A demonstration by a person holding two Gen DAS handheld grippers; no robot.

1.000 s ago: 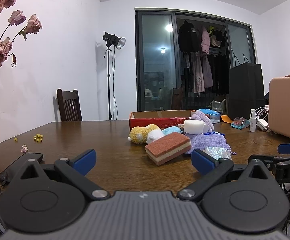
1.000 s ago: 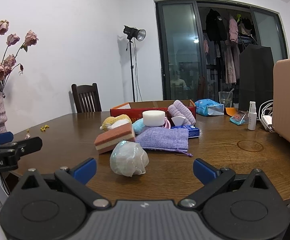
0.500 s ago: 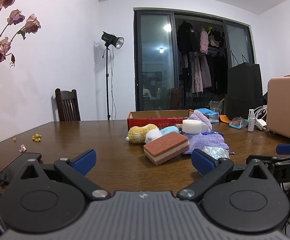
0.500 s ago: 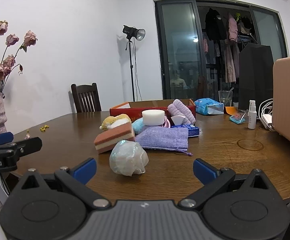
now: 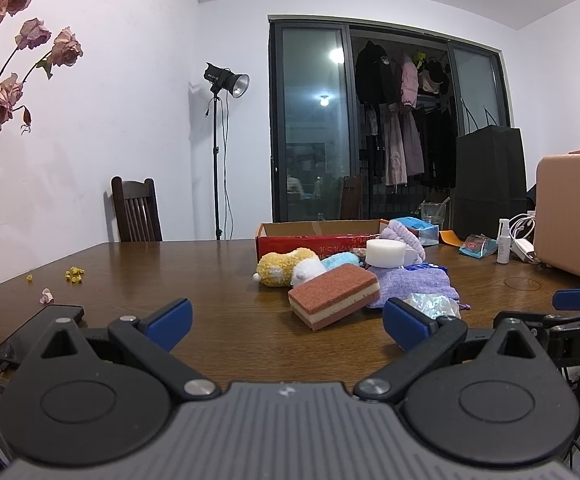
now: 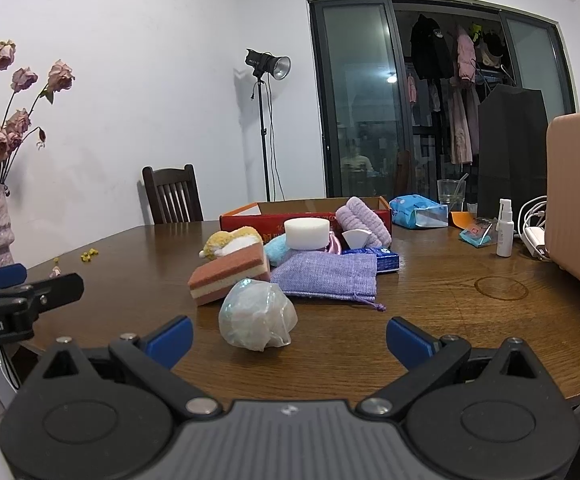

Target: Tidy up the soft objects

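Wooden table (image 6: 430, 320), broad, dark, carries everything. Far side of the pile: red cardboard box (image 6: 273, 222), open top, long side facing the tools; nothing visible inside from this low angle.

Soft objects sit heaped just near of the box, none in it as far as can be told. Lilac drawstring pouch (image 6: 326, 276) lies flat, mouth and cord toward the right. Layered sponge (image 6: 229, 274) rests tilted against the pile's left side, long axis running left to right and slightly away. White round sponge (image 6: 306, 232) sits on top of the heap; yellow plush (image 5: 283, 266) at far left of it; rolled lilac towel (image 6: 364, 220) against the box wall.

Crumpled plastic bag (image 6: 255, 314), smallest and nearest, sits apart from the heap on bare wood.

Right tool (image 6: 287, 334): jaws wide apart, empty. Bag lies dead ahead, just left of its centre line, near the left fingertip. Left tool (image 5: 285, 318): jaws wide apart, empty; layered sponge straight ahead, bag off behind its right finger.

Judgement: right tool is nearer the bag; left is better lined up for the sponge, across its short width.
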